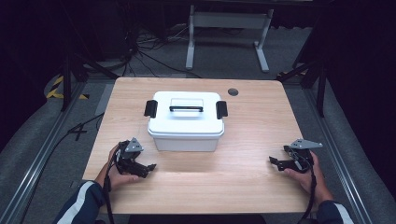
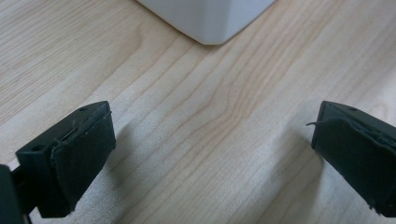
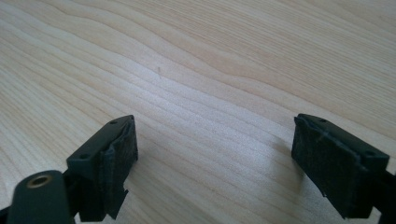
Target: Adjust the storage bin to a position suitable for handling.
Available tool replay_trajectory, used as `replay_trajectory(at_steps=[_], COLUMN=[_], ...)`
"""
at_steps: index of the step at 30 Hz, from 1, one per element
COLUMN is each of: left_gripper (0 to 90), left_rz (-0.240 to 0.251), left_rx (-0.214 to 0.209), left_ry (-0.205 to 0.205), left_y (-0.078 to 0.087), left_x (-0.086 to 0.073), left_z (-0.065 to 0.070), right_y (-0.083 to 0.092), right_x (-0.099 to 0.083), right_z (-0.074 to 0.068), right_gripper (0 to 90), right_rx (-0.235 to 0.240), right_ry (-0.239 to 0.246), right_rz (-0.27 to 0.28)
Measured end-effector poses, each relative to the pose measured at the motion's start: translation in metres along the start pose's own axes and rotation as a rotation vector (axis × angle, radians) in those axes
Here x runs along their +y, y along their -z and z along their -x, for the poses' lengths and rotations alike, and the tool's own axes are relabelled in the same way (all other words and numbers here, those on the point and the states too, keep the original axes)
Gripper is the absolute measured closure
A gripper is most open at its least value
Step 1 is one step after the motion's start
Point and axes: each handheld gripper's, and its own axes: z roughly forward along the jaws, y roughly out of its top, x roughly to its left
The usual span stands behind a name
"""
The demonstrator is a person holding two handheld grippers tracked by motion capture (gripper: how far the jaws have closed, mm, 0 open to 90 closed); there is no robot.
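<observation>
No readable text, label, brand or number shows on the box (image 1: 186,122), the counter (image 1: 243,163) or either claw, in the high view or either gripper view.

The desk (image 1: 252,140) is pale matt wood grain, the box (image 1: 186,129) smooth white plastic with black plastic latches (image 1: 221,109), the gripper pads (image 2: 81,161) rough black.

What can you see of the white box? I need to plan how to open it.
The white box looks like plastic, rectangular with rounded corners. Its lid is on, with a black latch at each end and a dark-edged handle lying flat in a recess on top. It stands upright on the wooden table, toward the far middle. Neither gripper touches it.
</observation>
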Motion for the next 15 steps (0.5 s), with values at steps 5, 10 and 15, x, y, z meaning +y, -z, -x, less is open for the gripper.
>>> replay_trajectory(at_steps=[5,10,15], left_gripper=[0.1,0.2,0.4], left_rz=[-0.002,0.001,-0.001], left_rx=[-0.018,-0.020,-0.026], left_ry=[-0.031,-0.028,-0.032], left_y=[0.0016,0.0034,0.0035], left_x=[-0.0012,-0.0036,-0.0035], left_z=[-0.0028,-0.0042,-0.0051], right_y=[0.0000,0.0002,0.0033], right_x=[-0.0002,-0.0005,-0.0013], right_z=[0.0000,-0.0001,0.0007], right_gripper=[14.8,14.8,15.0], right_rx=[-0.001,0.000,0.001], right_ry=[-0.001,-0.003,-0.002], right_rz=[0.002,0.002,-0.014])
